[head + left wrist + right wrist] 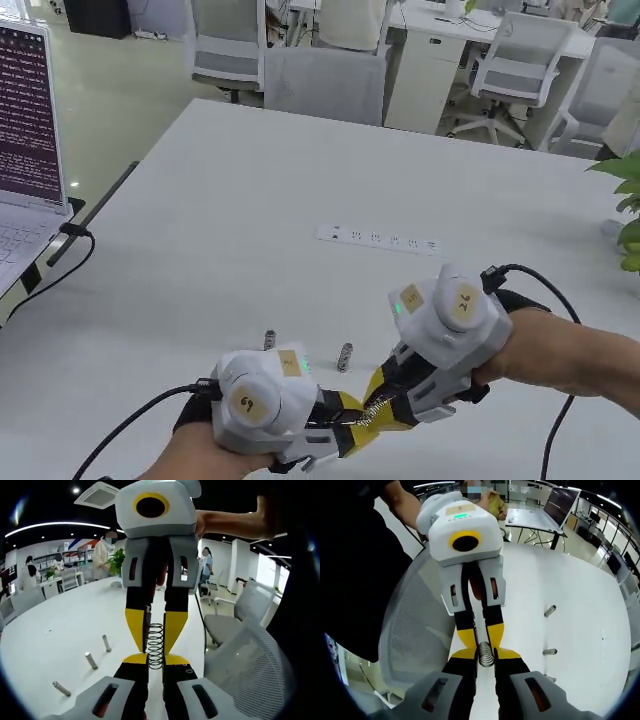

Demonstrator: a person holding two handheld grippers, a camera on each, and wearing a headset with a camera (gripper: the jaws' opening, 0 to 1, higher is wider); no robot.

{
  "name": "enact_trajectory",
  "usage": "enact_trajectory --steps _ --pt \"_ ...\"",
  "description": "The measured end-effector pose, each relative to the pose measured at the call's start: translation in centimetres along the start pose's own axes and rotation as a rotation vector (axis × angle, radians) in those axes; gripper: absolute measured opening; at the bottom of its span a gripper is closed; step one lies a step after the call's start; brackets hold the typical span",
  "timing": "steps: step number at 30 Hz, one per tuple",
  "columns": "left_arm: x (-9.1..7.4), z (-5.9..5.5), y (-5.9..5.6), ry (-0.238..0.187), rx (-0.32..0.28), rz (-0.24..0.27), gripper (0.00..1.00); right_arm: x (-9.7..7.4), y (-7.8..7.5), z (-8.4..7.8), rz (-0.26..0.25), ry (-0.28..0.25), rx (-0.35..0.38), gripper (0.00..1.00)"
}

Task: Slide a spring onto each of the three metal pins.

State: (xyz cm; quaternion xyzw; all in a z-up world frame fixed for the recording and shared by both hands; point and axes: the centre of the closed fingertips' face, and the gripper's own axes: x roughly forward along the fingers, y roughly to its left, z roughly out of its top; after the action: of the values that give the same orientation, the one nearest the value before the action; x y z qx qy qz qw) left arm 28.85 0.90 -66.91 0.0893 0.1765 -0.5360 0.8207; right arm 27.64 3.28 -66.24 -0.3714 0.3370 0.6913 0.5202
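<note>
Spring (155, 645) spans tip to tip between both claws, long axis in line with the jaws. Left claw (155, 661) and right claw (486, 656) are each nearly closed, pinching one end. Pins (90, 660) sit on counter (60, 630), off to left claw's left; left claw looks nearer.

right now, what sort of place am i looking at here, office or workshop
Most likely an open-plan office: a white table with a laptop at its edge and a power strip on top, and mesh office chairs behind it.

Both hand-held grippers (356, 418) tip-to-tip, clamped.
</note>
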Motion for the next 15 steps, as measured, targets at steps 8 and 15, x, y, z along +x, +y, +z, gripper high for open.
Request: enact_trajectory --steps 8,15 --pt "0.14 -0.3 -0.3 0.01 0.0 -0.009 0.01 0.32 0.37 -0.19 0.009 0.033 -0.038 0.08" --pt "0.28 -0.51 -0.12 0.009 0.003 0.003 0.02 0.46 0.24 -0.33 -0.001 0.039 -0.048 0.08"
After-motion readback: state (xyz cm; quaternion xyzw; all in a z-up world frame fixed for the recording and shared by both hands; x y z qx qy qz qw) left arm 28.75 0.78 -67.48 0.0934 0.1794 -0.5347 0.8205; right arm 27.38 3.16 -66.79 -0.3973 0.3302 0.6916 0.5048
